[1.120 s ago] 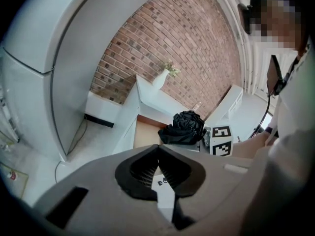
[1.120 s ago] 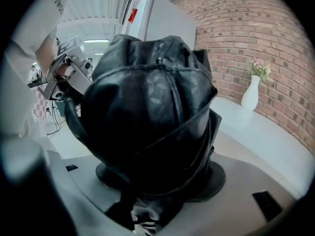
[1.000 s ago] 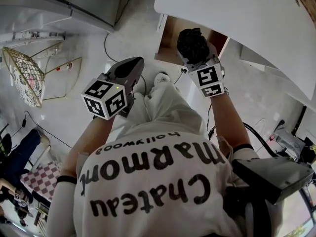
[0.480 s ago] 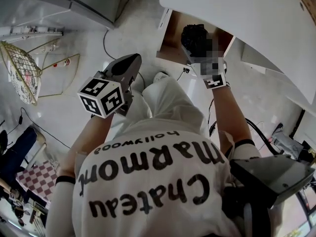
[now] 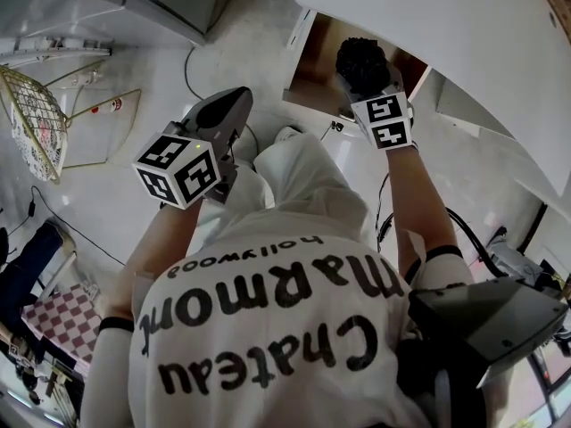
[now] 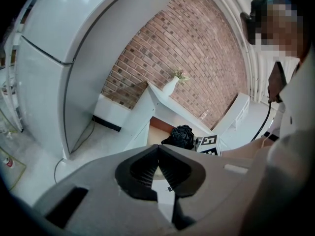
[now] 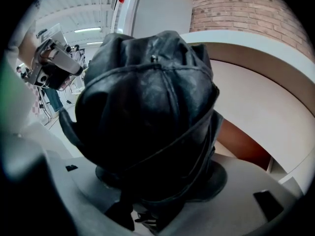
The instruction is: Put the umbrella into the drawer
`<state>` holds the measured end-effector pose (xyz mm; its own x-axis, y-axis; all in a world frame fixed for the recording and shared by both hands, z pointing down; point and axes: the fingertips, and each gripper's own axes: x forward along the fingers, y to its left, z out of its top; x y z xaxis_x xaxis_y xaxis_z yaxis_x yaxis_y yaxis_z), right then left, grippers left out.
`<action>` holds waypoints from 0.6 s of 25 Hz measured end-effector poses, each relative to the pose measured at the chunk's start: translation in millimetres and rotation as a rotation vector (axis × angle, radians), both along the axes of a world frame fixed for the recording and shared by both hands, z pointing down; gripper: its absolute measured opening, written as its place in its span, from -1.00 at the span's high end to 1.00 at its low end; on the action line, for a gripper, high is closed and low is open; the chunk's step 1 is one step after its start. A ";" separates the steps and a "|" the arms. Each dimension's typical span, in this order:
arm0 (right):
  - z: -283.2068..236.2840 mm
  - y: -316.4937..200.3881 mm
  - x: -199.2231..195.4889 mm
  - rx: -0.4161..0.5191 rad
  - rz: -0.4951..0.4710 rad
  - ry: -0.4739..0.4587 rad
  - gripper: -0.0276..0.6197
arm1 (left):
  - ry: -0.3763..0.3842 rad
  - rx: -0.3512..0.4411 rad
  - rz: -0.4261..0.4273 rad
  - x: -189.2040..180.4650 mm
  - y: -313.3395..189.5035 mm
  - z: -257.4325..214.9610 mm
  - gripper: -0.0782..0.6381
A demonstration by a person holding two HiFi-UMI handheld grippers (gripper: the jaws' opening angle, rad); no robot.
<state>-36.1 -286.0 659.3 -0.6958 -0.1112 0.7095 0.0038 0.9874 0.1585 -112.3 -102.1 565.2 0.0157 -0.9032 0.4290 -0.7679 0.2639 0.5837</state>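
- My right tongs (image 5: 364,80) pinch the folded black umbrella (image 5: 360,59). Its fat bundle keeps the jaws wide, and in the right gripper view the fabric fills the whole gap between them.
- In the head view the umbrella sits at about one o'clock, over the open drawer (image 5: 314,71) and just below the edge of the white desktop (image 5: 446,34). I cannot tell whether it touches the drawer floor.
- My left tongs (image 5: 234,105) are at eleven o'clock, pressed together on nothing and well apart from the drawer.
- I judge this to be the placing step: the umbrella is carried and lined up but not yet let go.
- Next I should sink the bundle until it rests on the wood. It must stay clear of the desktop edge at twelve o'clock and the drawer's front wall at six. Then I spread the right jaws and back out without snagging the strap.
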 end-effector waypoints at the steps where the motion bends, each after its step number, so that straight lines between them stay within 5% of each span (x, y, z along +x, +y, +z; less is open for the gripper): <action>1: 2.5 -1.4 1.0 0.000 0.001 0.007 0.09 | 0.000 0.001 -0.009 -2.3 0.8 0.0 0.73; 15: 36.9 -19.2 15.4 0.017 -0.003 0.135 0.09 | 0.026 -0.052 -0.035 1.1 9.6 5.6 0.73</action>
